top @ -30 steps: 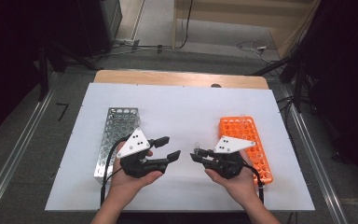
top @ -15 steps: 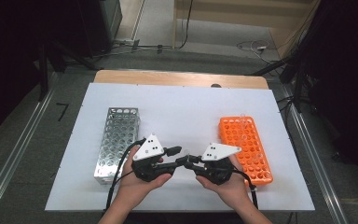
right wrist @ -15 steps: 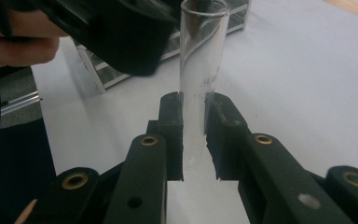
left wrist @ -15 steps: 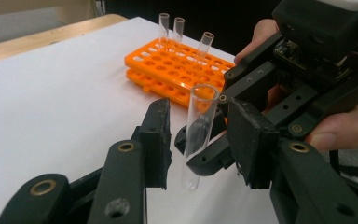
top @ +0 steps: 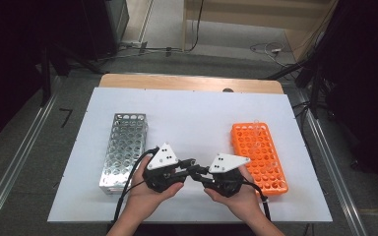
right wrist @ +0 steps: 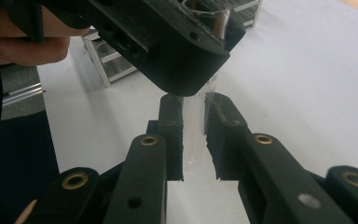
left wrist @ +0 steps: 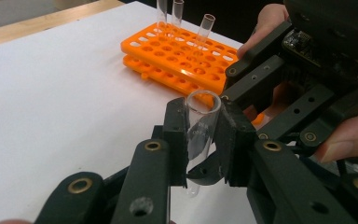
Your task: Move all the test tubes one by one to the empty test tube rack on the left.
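Near the table's front edge, between a metal rack (top: 124,150) on the left and an orange rack (top: 258,157) on the right, two grippers meet tip to tip. The left gripper (left wrist: 200,135), its jaws just closing, clamps a clear test tube (left wrist: 199,126) — and the right gripper (right wrist: 195,135) clamps that same tube lower down.

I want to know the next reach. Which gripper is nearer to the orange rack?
The right. The right gripper sits just beside the orange rack, near its front left edge. The left gripper is farther off, toward the metal rack. Both grip one glass tube.
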The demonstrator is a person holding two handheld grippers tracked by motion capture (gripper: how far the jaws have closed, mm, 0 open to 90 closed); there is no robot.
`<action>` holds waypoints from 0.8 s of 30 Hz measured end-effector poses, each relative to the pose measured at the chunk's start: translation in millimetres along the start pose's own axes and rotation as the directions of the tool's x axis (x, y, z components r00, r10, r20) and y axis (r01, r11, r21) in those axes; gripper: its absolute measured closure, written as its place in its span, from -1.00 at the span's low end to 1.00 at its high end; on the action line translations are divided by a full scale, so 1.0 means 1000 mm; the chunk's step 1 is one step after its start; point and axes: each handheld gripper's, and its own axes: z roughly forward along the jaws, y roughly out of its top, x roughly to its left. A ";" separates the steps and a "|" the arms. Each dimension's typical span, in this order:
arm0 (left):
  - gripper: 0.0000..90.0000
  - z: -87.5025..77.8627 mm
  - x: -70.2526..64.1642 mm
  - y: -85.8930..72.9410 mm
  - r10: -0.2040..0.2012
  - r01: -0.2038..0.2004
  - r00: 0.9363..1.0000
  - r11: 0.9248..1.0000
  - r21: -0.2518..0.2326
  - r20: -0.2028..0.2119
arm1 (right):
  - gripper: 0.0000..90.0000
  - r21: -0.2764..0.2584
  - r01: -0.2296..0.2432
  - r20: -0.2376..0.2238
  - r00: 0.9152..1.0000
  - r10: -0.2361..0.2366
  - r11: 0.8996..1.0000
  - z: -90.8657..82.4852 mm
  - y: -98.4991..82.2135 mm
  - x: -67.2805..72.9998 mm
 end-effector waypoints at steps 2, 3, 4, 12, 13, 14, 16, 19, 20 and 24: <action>0.70 0.000 0.000 0.000 0.000 0.000 1.000 1.000 -0.005 -0.004 | 0.64 -0.004 -0.003 0.000 1.000 0.003 1.000 0.000 0.000 0.000; 0.70 -0.001 0.000 0.001 -0.002 0.002 1.000 1.000 -0.011 -0.003 | 0.64 -0.011 -0.003 -0.002 1.000 0.003 1.000 0.000 0.000 -0.001; 0.70 -0.002 0.001 0.001 -0.008 0.008 1.000 1.000 -0.019 -0.002 | 0.56 -0.033 -0.008 -0.009 1.000 0.008 0.999 -0.002 -0.001 -0.002; 0.70 -0.014 0.012 0.004 -0.030 0.028 0.999 0.999 -0.029 -0.045 | -0.28 -0.119 -0.044 -0.026 0.999 0.041 0.992 -0.018 -0.006 -0.012; 0.70 -0.015 0.014 0.004 -0.034 0.032 0.998 0.999 -0.034 -0.047 | -0.40 -0.128 -0.049 -0.015 0.999 0.048 0.991 -0.020 -0.007 -0.013; 0.70 -0.017 0.016 0.004 -0.037 0.036 0.998 0.999 -0.037 -0.048 | -0.40 -0.128 -0.049 -0.015 0.999 0.048 0.991 -0.020 -0.007 -0.013; 0.70 -0.020 0.019 0.004 -0.043 0.041 0.997 0.998 -0.040 -0.060 | -0.67 -0.138 -0.063 -0.007 0.998 0.063 0.988 -0.025 -0.009 -0.015; 0.70 -0.026 0.026 0.004 -0.060 0.057 0.995 0.997 -0.051 -0.075 | -1.00 -0.148 -0.085 0.000 0.996 0.086 0.985 -0.033 -0.013 -0.020; 0.70 -0.029 0.028 0.004 -0.062 0.058 0.995 0.997 -0.050 -0.079 | -1.00 -0.155 -0.096 0.005 0.995 0.098 0.983 -0.036 -0.014 -0.021; 0.70 -0.036 0.039 0.006 -0.057 0.051 0.991 0.997 -0.051 -0.119 | -1.00 -0.181 -0.115 0.013 0.993 0.119 0.977 -0.048 -0.021 -0.025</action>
